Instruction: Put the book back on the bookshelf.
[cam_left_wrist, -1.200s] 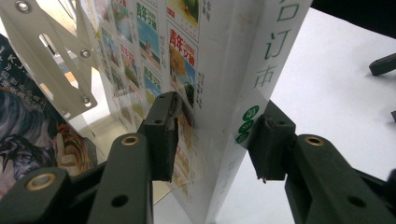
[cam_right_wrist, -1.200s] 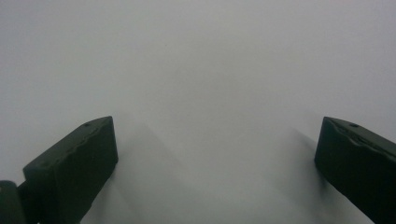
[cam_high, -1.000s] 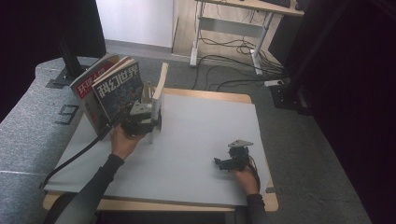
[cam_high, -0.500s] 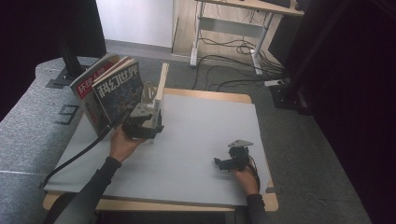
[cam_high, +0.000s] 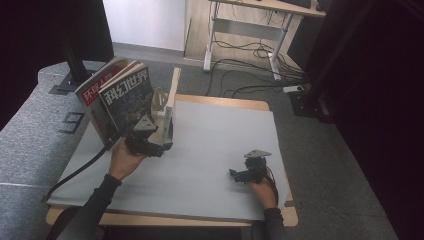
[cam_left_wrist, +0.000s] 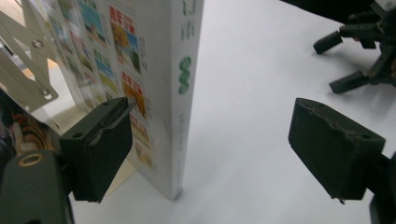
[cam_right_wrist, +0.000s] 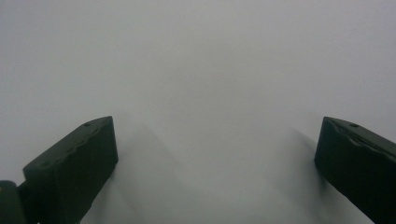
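Stood a white book (cam_left_wrist: 184, 88) upright on the desk (cam_high: 215, 145), left of middle, beside the rack (cam_high: 161, 102). Just spread the left tongs (cam_left_wrist: 224, 144) off it; book between them, untouched. Kept right tongs (cam_right_wrist: 215, 158) spread, empty, lower right. Left: pull away.

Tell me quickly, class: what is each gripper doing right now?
Left gripper: fingers have just been opening, open around the upright white book, not pressing it.
Right gripper: open, holding nothing.
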